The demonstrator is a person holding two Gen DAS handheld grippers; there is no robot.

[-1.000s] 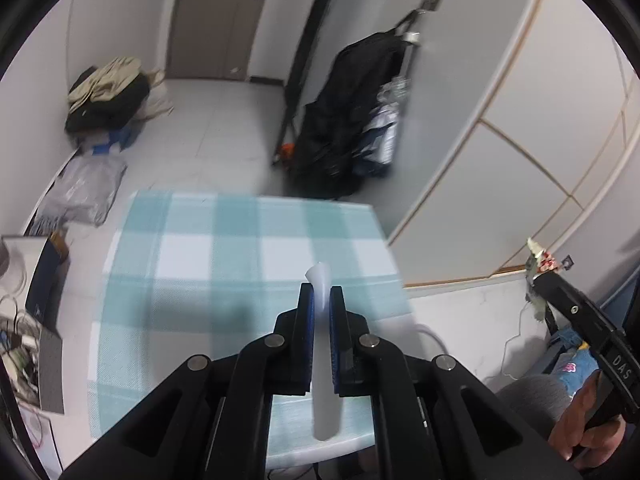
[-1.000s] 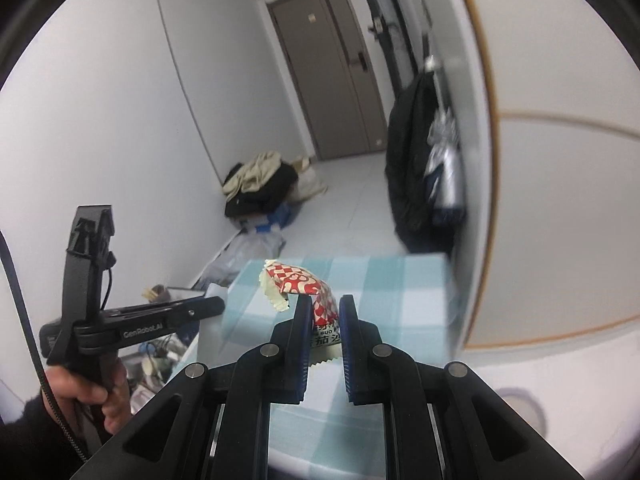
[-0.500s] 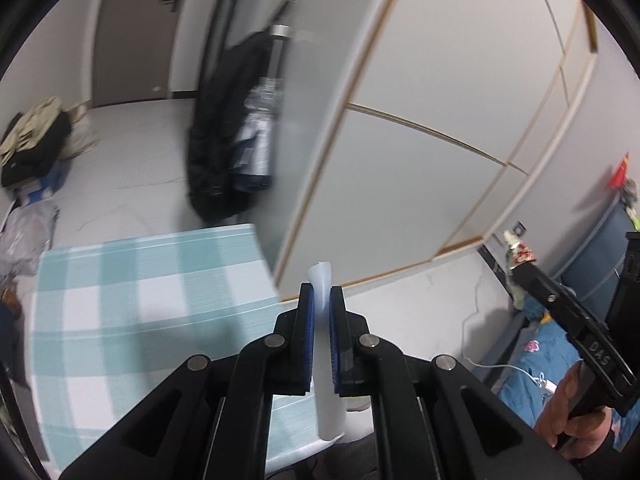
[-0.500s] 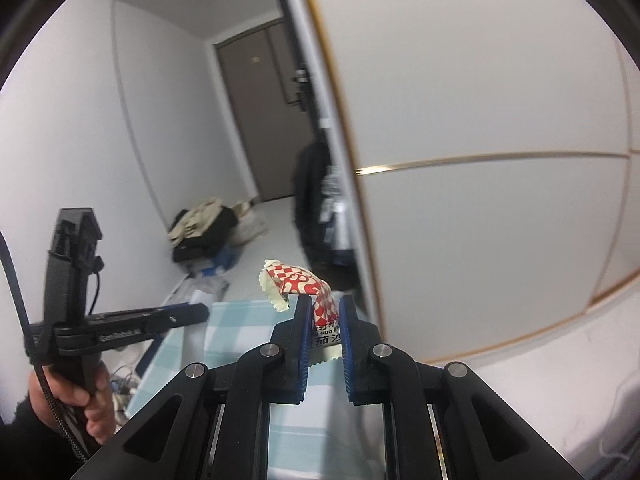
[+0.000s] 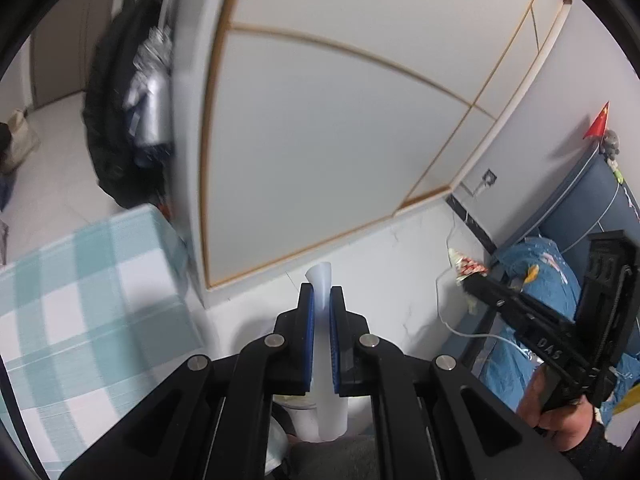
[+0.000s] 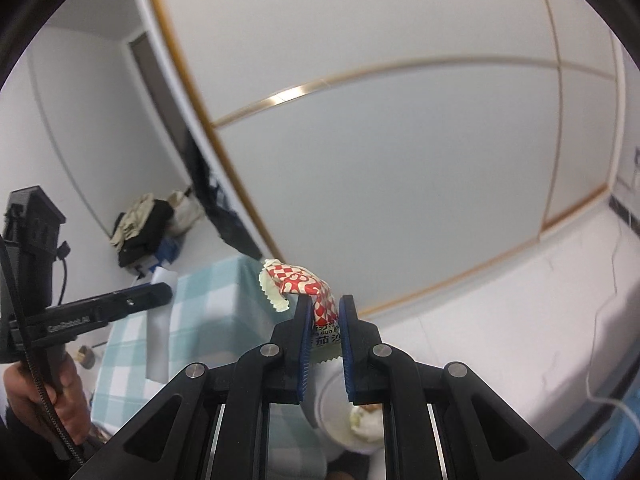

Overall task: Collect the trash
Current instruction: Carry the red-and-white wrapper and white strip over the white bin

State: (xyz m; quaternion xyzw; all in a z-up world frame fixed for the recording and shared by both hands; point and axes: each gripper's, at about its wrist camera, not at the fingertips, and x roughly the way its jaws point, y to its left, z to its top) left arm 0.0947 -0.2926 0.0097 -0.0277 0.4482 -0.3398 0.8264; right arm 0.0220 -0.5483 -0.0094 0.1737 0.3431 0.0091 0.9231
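Observation:
My left gripper (image 5: pixel 320 300) is shut on a white strip of paper (image 5: pixel 322 276) that hangs down between the fingers. My right gripper (image 6: pixel 325 312) is shut on a red-and-white snack wrapper (image 6: pixel 298 284). Both are held in the air, right of the teal checked table (image 5: pixel 80 280). A white bin (image 6: pixel 352 416) with white trash inside shows low between the right fingers; part of it shows below the left gripper (image 5: pixel 304 416). The right gripper with the wrapper shows in the left wrist view (image 5: pixel 464 276); the left gripper with the paper strip shows in the right wrist view (image 6: pixel 160 292).
A white wardrobe with gold trim (image 5: pixel 320 120) fills the background. Black bags hang on a rack (image 5: pixel 124 120) beyond the table. A blue bed (image 5: pixel 560 280) and a white cable (image 5: pixel 472 332) are at the right. Clothes lie on the floor (image 6: pixel 144 224).
Both grippers have swung right, away from the table toward the wardrobe and floor, still holding the paper strip and the wrapper. The white bin has come into view below them.

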